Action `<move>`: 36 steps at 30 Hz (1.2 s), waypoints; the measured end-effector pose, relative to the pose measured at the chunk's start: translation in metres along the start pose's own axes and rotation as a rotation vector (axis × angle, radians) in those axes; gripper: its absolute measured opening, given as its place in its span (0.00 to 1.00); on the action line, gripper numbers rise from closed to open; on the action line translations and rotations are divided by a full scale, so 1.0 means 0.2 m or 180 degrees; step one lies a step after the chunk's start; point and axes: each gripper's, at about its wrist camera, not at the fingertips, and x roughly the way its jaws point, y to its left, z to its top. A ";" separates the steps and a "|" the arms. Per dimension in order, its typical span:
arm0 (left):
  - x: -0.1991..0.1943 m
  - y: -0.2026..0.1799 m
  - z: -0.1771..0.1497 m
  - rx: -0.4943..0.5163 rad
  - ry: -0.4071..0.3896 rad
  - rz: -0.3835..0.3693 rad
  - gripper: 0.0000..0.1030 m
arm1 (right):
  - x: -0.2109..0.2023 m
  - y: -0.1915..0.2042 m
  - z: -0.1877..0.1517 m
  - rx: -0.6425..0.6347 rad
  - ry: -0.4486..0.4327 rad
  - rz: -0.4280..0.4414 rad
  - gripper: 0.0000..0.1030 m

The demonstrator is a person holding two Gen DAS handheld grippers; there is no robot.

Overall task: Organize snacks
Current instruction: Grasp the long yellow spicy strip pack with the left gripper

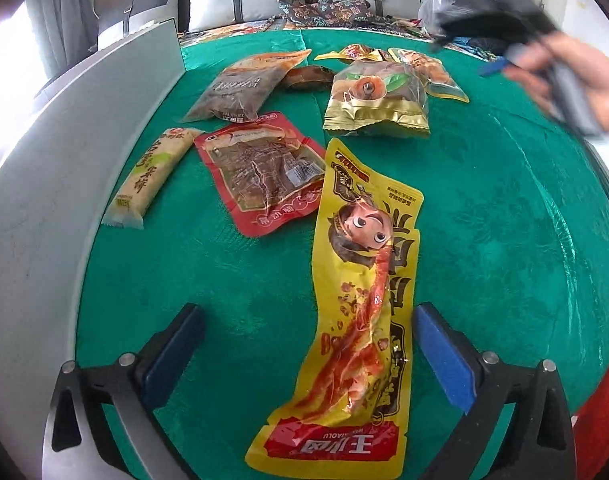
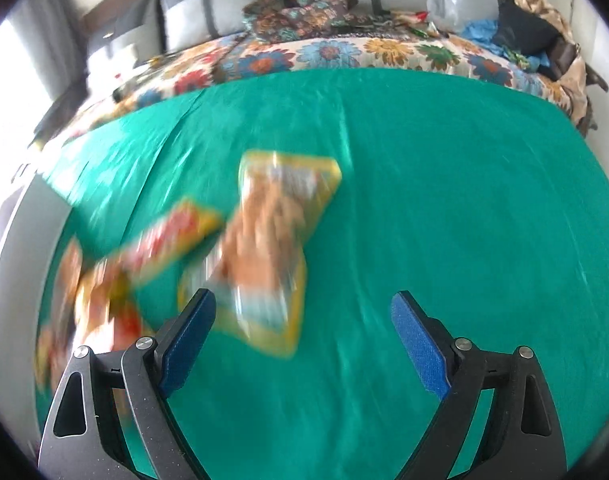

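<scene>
My left gripper (image 1: 308, 344) has its jaws spread around the long yellow packet (image 1: 356, 312), so I should pinch its middle gently; my right jaws are spread too.

I see a counter covered in green cloth (image 1: 484, 220). Between my left gripper's fingers lies a long yellow packet (image 1: 360, 300); ahead of it sit a red packet (image 1: 264, 172), a pale cracker pack (image 1: 152, 176), a brown bag (image 1: 240, 88) and a gold bag (image 1: 378, 100).
</scene>
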 end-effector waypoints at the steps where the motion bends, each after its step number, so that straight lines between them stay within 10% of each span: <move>1: 0.00 -0.01 0.00 0.0008 -0.0009 0.0008 1.00 | 0.06 0.03 0.06 0.0070 0.0041 -0.0022 0.87; 8: 0.01 0.00 0.01 0.0045 -0.0040 -0.0020 1.00 | 0.35 0.22 0.16 -0.0146 0.0487 -0.0401 0.86; 15: 0.00 0.00 0.00 0.0039 -0.0061 -0.0019 1.00 | 0.24 0.19 0.07 -0.0344 0.0598 -0.0252 0.58; 24: -0.01 0.03 0.01 -0.0010 0.0119 -0.0148 0.99 | -0.21 0.13 -0.56 -0.0728 0.0733 0.0253 0.59; 29: -0.03 0.08 0.01 -0.0158 0.0219 -0.0389 0.99 | -0.39 0.15 -1.02 -0.0920 0.0125 0.0167 0.67; 36: 0.00 -0.05 0.02 0.0237 0.0302 -0.0138 1.00 | -0.42 0.12 -1.18 -0.0801 -0.0358 0.0028 0.88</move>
